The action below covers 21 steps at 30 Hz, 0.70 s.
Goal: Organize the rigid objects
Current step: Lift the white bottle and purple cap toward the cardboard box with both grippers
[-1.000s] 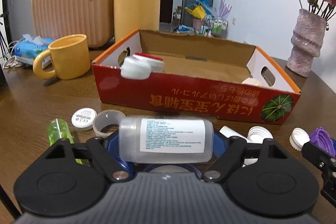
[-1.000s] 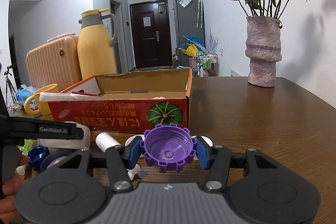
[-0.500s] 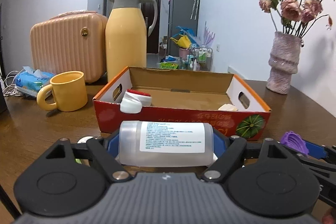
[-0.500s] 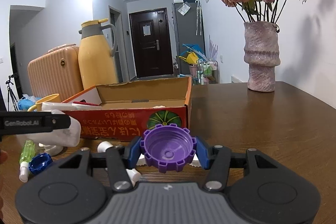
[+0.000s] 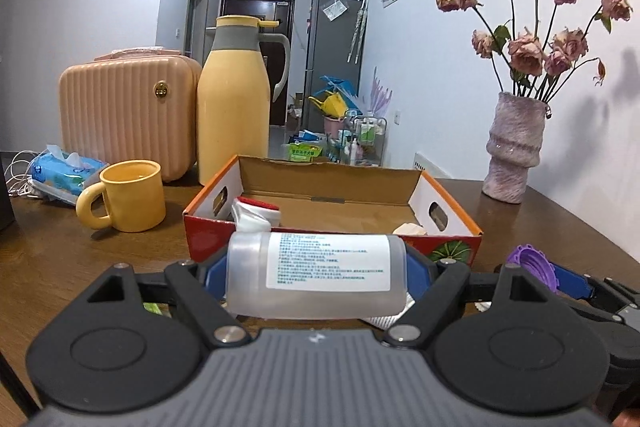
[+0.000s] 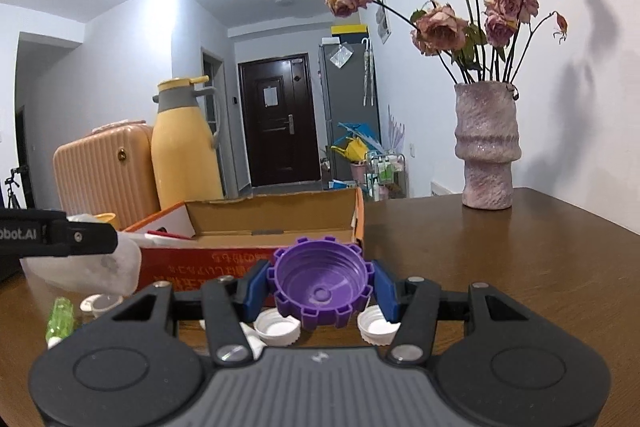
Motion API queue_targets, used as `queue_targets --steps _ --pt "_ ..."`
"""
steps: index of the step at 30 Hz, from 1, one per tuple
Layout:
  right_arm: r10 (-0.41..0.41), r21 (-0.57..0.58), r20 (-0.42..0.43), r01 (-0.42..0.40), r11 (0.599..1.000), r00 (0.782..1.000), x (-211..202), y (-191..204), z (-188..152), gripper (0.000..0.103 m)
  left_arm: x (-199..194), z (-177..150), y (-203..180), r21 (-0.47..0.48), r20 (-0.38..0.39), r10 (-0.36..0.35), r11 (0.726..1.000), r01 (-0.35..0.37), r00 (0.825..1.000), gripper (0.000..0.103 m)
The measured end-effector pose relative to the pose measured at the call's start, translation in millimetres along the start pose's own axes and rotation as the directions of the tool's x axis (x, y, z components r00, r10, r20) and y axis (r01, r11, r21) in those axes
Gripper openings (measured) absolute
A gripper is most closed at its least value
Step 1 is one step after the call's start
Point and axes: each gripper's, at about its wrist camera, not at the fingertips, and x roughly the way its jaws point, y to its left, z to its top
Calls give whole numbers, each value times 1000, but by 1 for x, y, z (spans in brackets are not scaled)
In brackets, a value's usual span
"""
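We count one translucent bottle [image 5: 316,275], one purple cap [image 6: 321,287], three white caps [image 6: 278,331] on the table (a fourth is partly hidden), one green tube [image 6: 60,319], one cardboard box [image 5: 332,247], one mug [image 5: 130,195], one jug [image 5: 234,103], one vase [image 5: 514,147].

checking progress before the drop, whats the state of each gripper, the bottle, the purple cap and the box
left gripper: shut on the clear bottle
clear bottle: held sideways, off the table
right gripper: shut on the purple cap
purple cap: held, hollow side facing the camera
cardboard box: open on top, a few items inside
white caps: loose on the table, hollow side up
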Motion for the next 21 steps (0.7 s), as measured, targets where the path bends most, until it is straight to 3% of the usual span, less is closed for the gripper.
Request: queue_targets --steps 13,21 --pt "31 -12 68 -31 999 997 1 26 30 53 -14 37 16 -48 81 -37 998 41 996 82" --pt "44 -8 75 -43 999 996 22 39 49 53 5 63 26 -95 110 -20 995 31 994 82"
